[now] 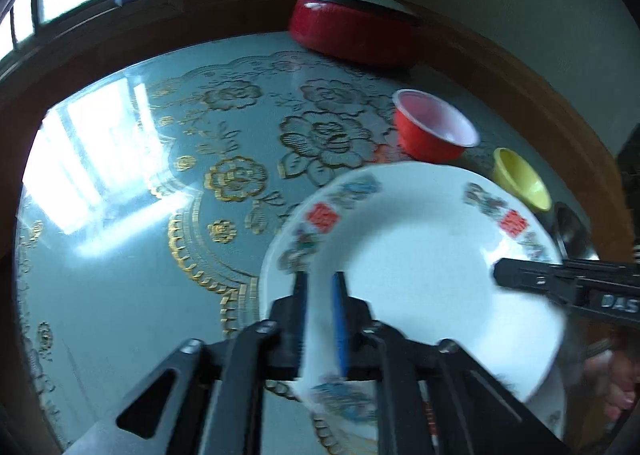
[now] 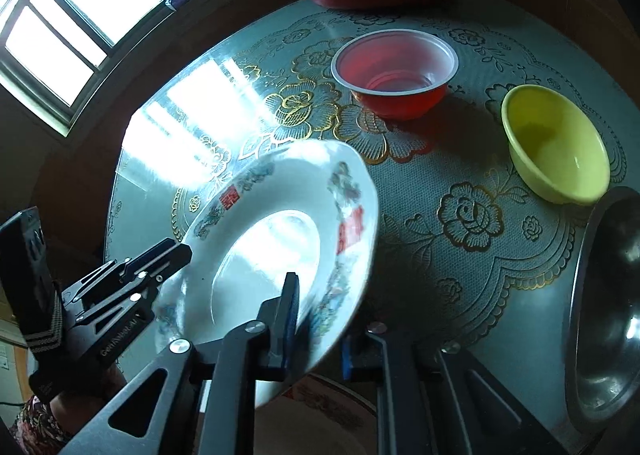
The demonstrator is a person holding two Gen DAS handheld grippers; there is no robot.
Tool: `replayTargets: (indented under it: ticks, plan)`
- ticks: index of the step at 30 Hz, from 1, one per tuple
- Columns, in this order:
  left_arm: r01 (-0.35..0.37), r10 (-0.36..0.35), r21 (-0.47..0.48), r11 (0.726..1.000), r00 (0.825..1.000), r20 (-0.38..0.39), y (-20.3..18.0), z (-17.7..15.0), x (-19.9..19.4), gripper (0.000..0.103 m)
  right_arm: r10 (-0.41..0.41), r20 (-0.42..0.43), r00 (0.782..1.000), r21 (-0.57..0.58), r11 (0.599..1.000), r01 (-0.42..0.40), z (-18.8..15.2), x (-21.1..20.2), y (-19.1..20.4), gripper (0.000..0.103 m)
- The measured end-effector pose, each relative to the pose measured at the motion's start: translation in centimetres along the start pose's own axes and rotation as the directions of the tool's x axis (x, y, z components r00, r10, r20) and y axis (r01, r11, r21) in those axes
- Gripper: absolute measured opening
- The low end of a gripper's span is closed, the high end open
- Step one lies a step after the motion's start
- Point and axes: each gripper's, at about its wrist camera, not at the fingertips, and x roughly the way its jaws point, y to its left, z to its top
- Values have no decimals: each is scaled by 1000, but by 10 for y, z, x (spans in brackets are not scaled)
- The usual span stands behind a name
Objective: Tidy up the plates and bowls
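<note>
**Left wrist view: both grippers pinch one patterned plate**

Left gripper (image 1: 320,315) has its jaws nearly closed on the near rim of the white patterned plate (image 1: 408,255), one finger on each face. Right gripper (image 2: 316,319) stands a little wider, its fingers straddling the opposite rim and clamping it, so the plate hangs tilted above the table (image 2: 440,255). Another patterned plate (image 2: 320,403) lies underneath. On the floral cloth (image 1: 240,175) sit a red bowl (image 2: 394,73), a yellow bowl (image 2: 556,143) and a steel bowl (image 2: 604,307). A red lidded pot (image 1: 352,31) stands by the wall, near a bright window (image 2: 80,15).
</note>
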Motion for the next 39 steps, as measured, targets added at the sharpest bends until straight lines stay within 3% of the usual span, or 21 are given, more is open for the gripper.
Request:
replayTargets:
  ticks: [2, 4, 6, 9, 11, 13, 14, 15, 18, 20, 22, 23, 25, 27, 30, 32, 36, 39]
  plan:
    - [-26, 17, 126, 992, 997, 73, -28, 0, -11, 4, 20, 22, 1000, -43, 999, -19, -3, -3, 10, 10]
    - [-71, 54, 214, 974, 995, 81, -49, 2, -9, 4, 1, 9, 1000, -70, 998, 0, -1, -2, 19, 10]
    - [-35, 26, 183, 983, 998, 56, -47, 4, -6, 8, 15, -13, 1000, -28, 999, -16, 1, 6, 17, 11]
    - [-32, 30, 59, 998, 999, 36, -17, 4, -5, 8, 64, -13, 998, 50, 997, -63, -3, 14, 3, 11]
    - [-65, 66, -20, 998, 998, 13, 11, 2, -5, 11, 87, -21, 996, 78, 993, -85, -2, 20, -5, 11]
    - [-108, 107, -106, 988, 994, -15, 43, -4, -4, 41, 107, -30, 994, 86, 991, -104, -1, 22, -11, 12]
    - [-119, 115, -161, 980, 993, -39, 59, -8, -1, 74, 114, -39, 993, 98, 989, -110, 0, 24, -14, 12]
    - [-123, 110, -219, 968, 992, -68, 74, -11, 2, 88, 123, -43, 991, 110, 987, -118, 0, 24, -16, 12]
    - [-90, 45, -320, 943, 988, -147, 97, -23, 13, 88, 138, -56, 989, 116, 985, -131, 3, 29, -19, 13]
    - [-94, 61, -274, 957, 990, -127, 90, -23, 12, 93, 135, -63, 989, 103, 986, -128, 4, 30, -17, 14]
    - [-63, 28, -258, 964, 990, -138, 85, -22, 18, 95, 136, -74, 988, 98, 987, -128, 6, 33, -16, 15]
    - [-50, 18, -246, 968, 991, -132, 82, -20, 21, 94, 138, -79, 987, 97, 987, -130, 7, 36, -14, 15]
    - [-24, -3, -219, 976, 993, -121, 76, -14, 26, 83, 143, -86, 986, 91, 987, -136, 10, 38, -11, 15]
    - [9, -31, -174, 985, 992, -125, 66, -8, 34, 51, 145, -91, 985, 87, 987, -137, 12, 41, -9, 15]
    - [-11, -1, -105, 994, 993, -115, 58, -2, 41, 48, 130, -95, 987, 68, 990, -124, 15, 44, -4, 16]
    - [-25, 17, -73, 997, 994, -107, 57, 0, 43, 40, 110, -88, 990, 47, 993, -106, 17, 44, -1, 17]
    - [21, -28, -84, 996, 996, -89, 59, 1, 42, 39, 71, -50, 996, -52, 996, -74, 21, 32, 11, 17]
    - [57, -63, -100, 993, 997, -52, 57, 5, 34, 39, 85, -38, 996, -51, 995, -87, 24, 24, 16, 17]
